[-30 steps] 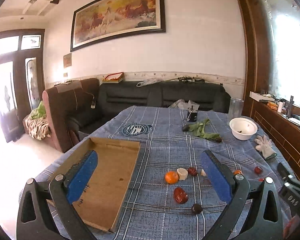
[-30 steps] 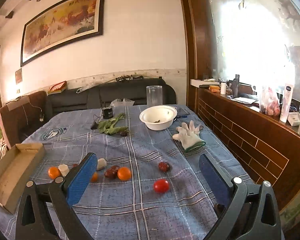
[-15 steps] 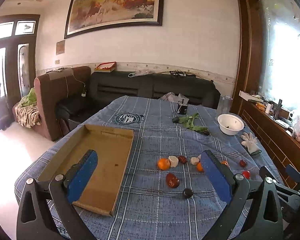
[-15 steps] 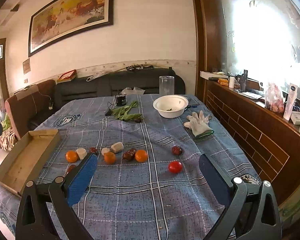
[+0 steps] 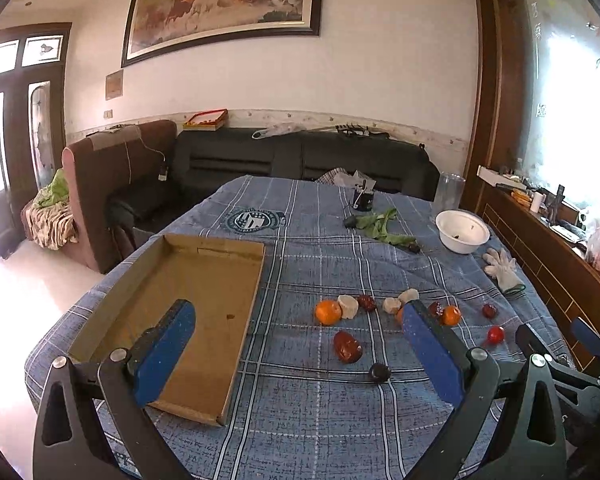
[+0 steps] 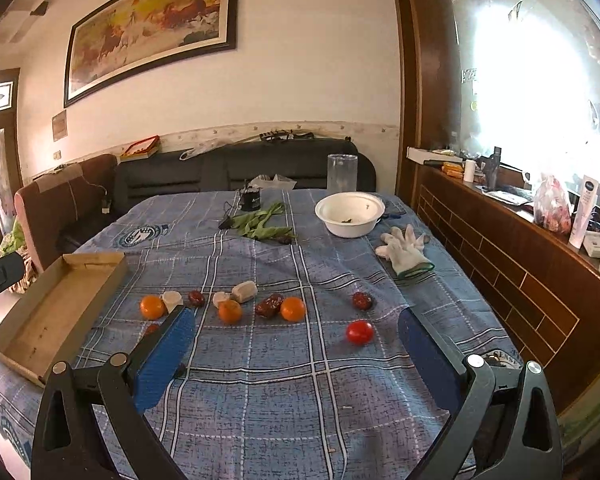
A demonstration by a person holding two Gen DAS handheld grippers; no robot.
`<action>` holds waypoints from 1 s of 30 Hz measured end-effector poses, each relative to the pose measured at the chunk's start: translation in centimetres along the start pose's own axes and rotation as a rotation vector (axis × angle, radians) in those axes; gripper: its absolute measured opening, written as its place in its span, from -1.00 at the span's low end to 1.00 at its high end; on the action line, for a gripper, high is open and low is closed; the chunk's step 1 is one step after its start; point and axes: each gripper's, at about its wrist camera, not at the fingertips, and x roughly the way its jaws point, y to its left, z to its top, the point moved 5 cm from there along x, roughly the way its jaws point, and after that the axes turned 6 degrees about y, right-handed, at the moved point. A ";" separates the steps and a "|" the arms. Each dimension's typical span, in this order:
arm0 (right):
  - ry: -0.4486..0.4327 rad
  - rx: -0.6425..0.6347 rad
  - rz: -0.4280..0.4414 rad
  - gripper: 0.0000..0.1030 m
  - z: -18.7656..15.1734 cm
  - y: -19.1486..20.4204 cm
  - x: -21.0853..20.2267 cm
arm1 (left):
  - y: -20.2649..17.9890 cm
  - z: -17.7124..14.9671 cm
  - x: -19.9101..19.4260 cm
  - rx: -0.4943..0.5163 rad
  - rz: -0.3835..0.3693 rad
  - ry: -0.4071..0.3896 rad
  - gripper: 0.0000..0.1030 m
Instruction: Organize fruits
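Observation:
Fruits lie loose on the blue checked tablecloth (image 6: 260, 392): an orange (image 5: 327, 312), a red date (image 5: 347, 347), a dark round fruit (image 5: 379, 372), a red tomato (image 6: 359, 332), more oranges (image 6: 293, 309) and pale pieces (image 6: 244, 291). An empty cardboard tray (image 5: 188, 300) sits at the left; it also shows in the right wrist view (image 6: 56, 312). My left gripper (image 5: 296, 320) is open and empty above the table's near edge. My right gripper (image 6: 292, 332) is open and empty, short of the fruits.
A white bowl (image 6: 350, 214), a clear glass (image 6: 342, 174), green leaves (image 6: 260, 224) and a white glove (image 6: 404, 248) lie at the far right. A dark sofa (image 5: 300, 160) stands behind the table. A wooden ledge (image 6: 520, 240) runs along the right.
Both grippers have drawn back and risen, so more of the table, the tray and the fruits show. Both stay open.

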 end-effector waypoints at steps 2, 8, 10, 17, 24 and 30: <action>0.011 -0.007 0.001 1.00 -0.1 0.1 0.6 | -0.2 -0.1 0.8 0.001 -0.003 0.016 1.00; 0.043 0.012 0.007 1.00 -0.3 -0.5 2.5 | -0.8 -0.4 3.0 0.020 0.008 0.055 1.00; 0.055 0.020 0.007 1.00 -0.4 -0.9 3.1 | -1.1 -0.5 3.7 0.022 -0.001 0.064 1.00; 0.116 0.016 -0.005 1.00 -0.8 -2.5 5.7 | 1.4 0.4 7.2 -0.013 -0.023 0.140 1.00; 0.194 0.029 0.026 1.00 -1.2 -4.5 8.5 | 2.8 0.3 9.1 -0.028 -0.068 0.197 0.99; 0.242 0.022 0.077 0.99 -1.7 -4.6 10.0 | -2.2 -2.0 11.4 0.105 -0.188 0.288 0.94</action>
